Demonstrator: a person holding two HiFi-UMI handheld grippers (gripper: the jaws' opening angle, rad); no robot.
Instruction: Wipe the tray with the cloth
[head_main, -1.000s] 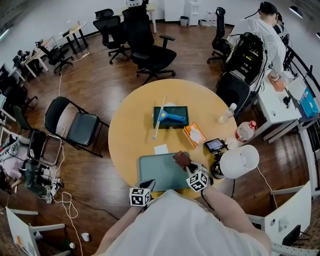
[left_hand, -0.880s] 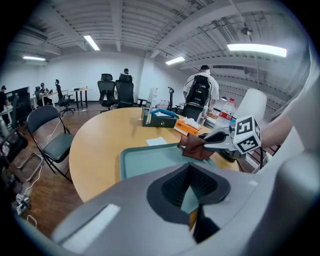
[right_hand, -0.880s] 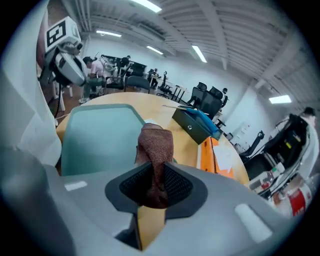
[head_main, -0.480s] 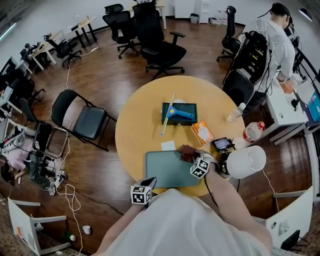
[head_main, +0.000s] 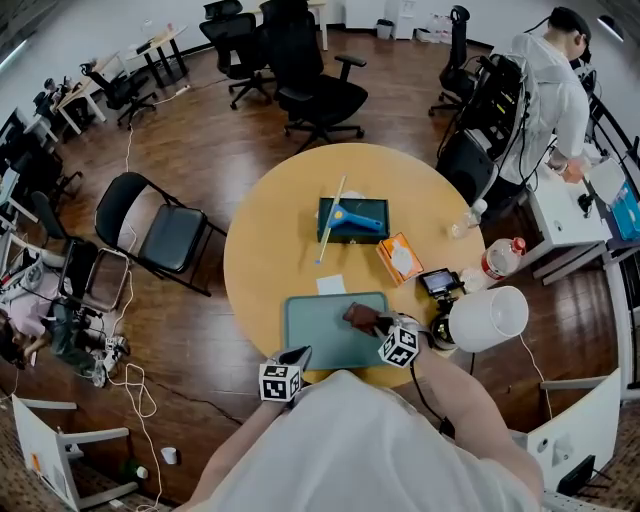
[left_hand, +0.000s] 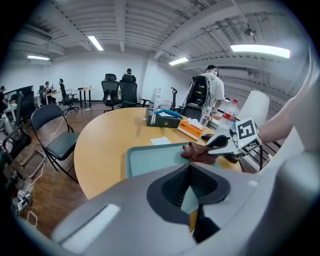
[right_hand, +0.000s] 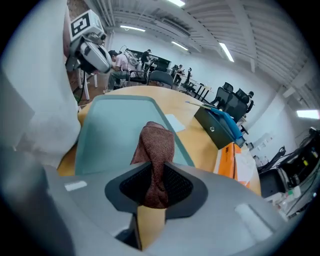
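The green tray (head_main: 318, 340) lies on the round wooden table (head_main: 270, 250) near its front edge. A brown cloth (head_main: 360, 317) rests on the tray's right part, and my right gripper (head_main: 378, 324) is shut on it. In the right gripper view the cloth (right_hand: 156, 150) hangs out of that gripper (right_hand: 154, 186) over the tray (right_hand: 112, 127). My left gripper (head_main: 297, 357) hovers at the tray's near edge, shut on nothing. From the left gripper view (left_hand: 192, 192) the tray (left_hand: 150, 157), the cloth (left_hand: 197, 152) and the right gripper (left_hand: 222, 142) all show ahead.
Beyond the tray lie a white paper slip (head_main: 331, 285), a dark green box with a blue-handled tool (head_main: 353, 220) and an orange pack (head_main: 398, 258). To the right are a small screen device (head_main: 440, 282), a white cylinder (head_main: 487, 318) and bottles (head_main: 497, 258). A person (head_main: 555, 80) stands far right.
My right gripper has dragged the cloth from the tray's far right corner toward me, further onto the tray. The head camera shifted a little. The left gripper stays at the near edge.
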